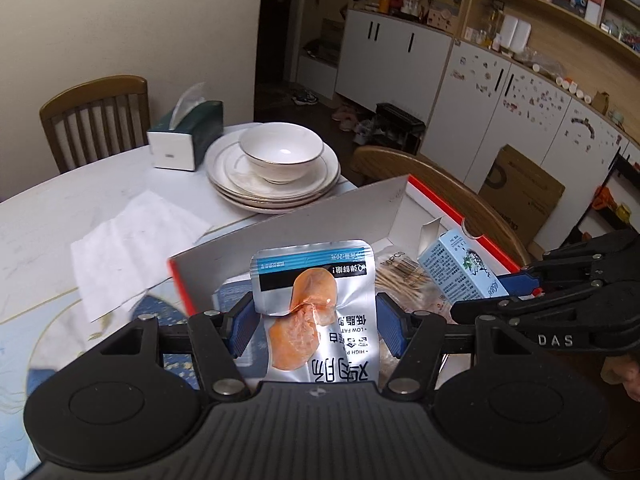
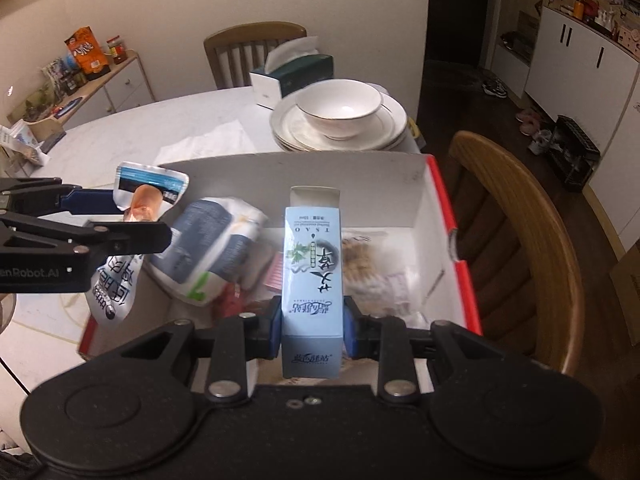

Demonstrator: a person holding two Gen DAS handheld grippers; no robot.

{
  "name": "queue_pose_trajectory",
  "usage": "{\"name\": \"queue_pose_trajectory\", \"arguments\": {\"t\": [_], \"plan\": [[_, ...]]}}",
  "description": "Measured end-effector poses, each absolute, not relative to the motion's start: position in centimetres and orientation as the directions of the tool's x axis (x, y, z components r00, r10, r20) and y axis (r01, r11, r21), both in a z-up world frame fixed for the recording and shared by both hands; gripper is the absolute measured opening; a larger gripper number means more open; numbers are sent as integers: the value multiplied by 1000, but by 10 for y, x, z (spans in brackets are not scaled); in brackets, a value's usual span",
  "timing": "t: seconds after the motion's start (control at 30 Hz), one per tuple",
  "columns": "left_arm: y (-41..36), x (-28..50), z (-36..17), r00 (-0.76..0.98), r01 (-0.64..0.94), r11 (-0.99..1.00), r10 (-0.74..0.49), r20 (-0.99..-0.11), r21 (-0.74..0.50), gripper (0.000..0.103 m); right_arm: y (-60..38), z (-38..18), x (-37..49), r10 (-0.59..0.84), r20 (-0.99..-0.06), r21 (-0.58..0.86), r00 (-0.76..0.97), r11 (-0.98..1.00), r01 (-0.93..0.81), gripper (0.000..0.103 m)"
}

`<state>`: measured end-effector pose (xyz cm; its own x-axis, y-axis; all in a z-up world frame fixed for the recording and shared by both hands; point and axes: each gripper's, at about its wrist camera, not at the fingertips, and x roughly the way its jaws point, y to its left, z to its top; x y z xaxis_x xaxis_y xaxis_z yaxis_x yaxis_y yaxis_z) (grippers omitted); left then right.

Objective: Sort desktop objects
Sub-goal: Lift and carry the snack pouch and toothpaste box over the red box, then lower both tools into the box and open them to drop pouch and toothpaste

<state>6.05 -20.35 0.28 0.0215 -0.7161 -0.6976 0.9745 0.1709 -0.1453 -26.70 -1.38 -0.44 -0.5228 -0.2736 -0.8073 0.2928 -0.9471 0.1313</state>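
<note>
Now mid-sort: left gripper point(image 1: 316, 322) clamps silver pouch point(image 1: 316, 304), right gripper point(image 2: 311, 326) clamps blue carton point(image 2: 312, 280). Next: release both into box point(image 2: 360, 172) at 12 o'clock.

The left wrist view looks steeply down along its own fingers, close over the near-left corner of the red-edged cardboard box point(image 1: 452, 210). The right wrist view looks down from just beside it, over the box's middle. Both share the box, the stacked plates point(image 2: 340, 136) and, probably, the same tissue box point(image 1: 188, 138).
</note>
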Motion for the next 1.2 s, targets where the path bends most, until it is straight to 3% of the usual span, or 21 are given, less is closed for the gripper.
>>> {"name": "queue_pose_trajectory", "arguments": {"t": [1.2], "plan": [[-280, 52, -62, 7, 985, 145, -557, -831, -89, 63, -31, -51, -299, -248, -868, 65, -430, -916, 397, 28]]}}
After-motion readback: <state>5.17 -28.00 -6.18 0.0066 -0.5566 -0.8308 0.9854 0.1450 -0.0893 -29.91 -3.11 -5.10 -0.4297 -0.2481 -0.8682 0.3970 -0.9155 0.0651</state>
